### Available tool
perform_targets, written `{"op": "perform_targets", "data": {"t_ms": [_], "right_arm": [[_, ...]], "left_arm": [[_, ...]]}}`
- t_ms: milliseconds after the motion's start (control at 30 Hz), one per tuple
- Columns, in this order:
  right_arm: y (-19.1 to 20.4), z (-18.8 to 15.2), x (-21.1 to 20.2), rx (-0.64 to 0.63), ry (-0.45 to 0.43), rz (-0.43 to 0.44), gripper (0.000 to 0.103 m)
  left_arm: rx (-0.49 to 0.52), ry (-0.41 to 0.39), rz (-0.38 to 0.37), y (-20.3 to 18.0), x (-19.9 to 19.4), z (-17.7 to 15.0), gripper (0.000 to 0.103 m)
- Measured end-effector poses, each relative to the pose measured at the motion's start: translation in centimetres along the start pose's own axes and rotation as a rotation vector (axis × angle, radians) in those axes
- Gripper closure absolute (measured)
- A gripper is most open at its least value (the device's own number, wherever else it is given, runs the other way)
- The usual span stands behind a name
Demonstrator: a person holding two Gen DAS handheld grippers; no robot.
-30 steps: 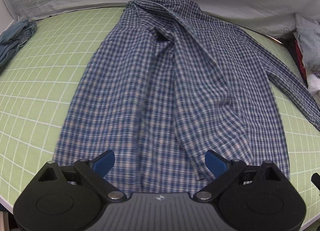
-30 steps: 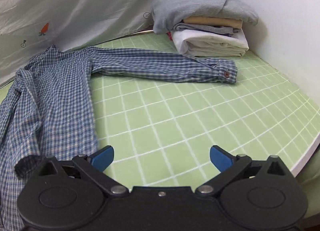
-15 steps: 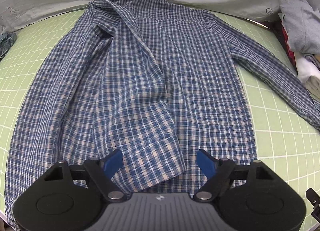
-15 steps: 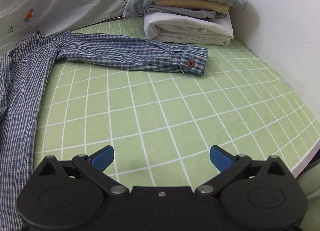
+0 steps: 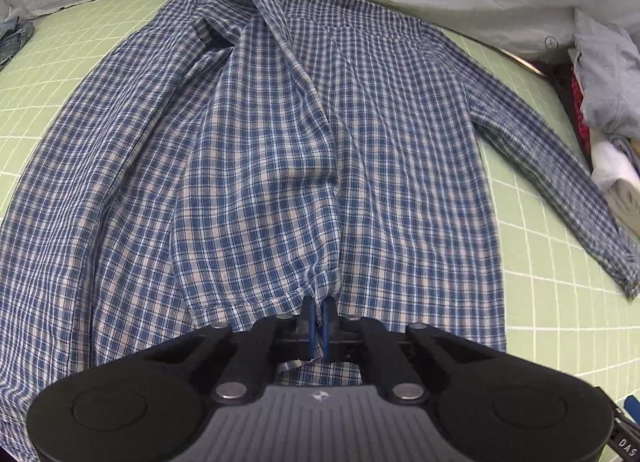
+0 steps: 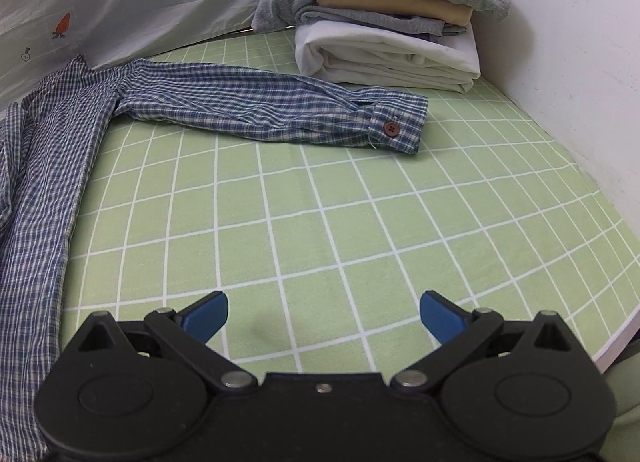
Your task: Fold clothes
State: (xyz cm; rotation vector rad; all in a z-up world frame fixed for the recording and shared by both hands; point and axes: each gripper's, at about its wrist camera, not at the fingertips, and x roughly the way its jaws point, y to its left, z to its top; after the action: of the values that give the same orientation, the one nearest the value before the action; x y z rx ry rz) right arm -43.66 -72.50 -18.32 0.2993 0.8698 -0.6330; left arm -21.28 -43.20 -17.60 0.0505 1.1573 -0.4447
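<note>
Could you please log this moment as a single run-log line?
left tongs: just closed, shut on plaid shirt cuff | right tongs: open over green sheet | other sleeve: flat, unfolded

The left gripper (image 5: 319, 316) body hides the shirt (image 5: 280, 149) hem below its fingers (image 5: 307, 326), so how much cloth they pinch cannot be told. The shirt's left edge runs off the left-wrist view. A denim piece (image 5: 14, 39) is cut by that edge; what garment it is cannot be told. The clothes stack (image 5: 608, 101) is cut by the right edge. In the right-wrist view the shirt body (image 6: 36, 197) runs off the left side.
</note>
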Motion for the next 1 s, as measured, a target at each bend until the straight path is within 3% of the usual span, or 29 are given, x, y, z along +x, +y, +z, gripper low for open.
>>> {"op": "perform_targets", "data": {"t_ms": [333, 600, 700, 867, 1000], "right_arm": [[4.7, 1.3, 0.3, -0.045, -0.016, 0.057, 0.0], [11.5, 1.4, -0.3, -0.112, -0.03, 0.109, 0.0], [13.9, 0.8, -1.1, -0.148, -0.031, 0.118, 0.0], [16.8, -0.4, -2.1, -0.185, -0.02, 0.102, 0.0], [18.3, -1.4, -3.2, -0.196, -0.015, 0.077, 0.0]], "left_arm": [[-0.284, -0.155, -0.236, 6.2, -5.1, 0.0, 0.1], [-0.617, -0.282, -0.398, 16.3, -8.4, -1.8, 0.101], [-0.698, -0.293, -0.368, 20.1, -9.1, -2.7, 0.101], [-0.763, -0.216, -0.282, 24.8, -8.0, -3.6, 0.101], [-0.721, -0.116, -0.216, 26.8, -6.6, -3.7, 0.101]]}}
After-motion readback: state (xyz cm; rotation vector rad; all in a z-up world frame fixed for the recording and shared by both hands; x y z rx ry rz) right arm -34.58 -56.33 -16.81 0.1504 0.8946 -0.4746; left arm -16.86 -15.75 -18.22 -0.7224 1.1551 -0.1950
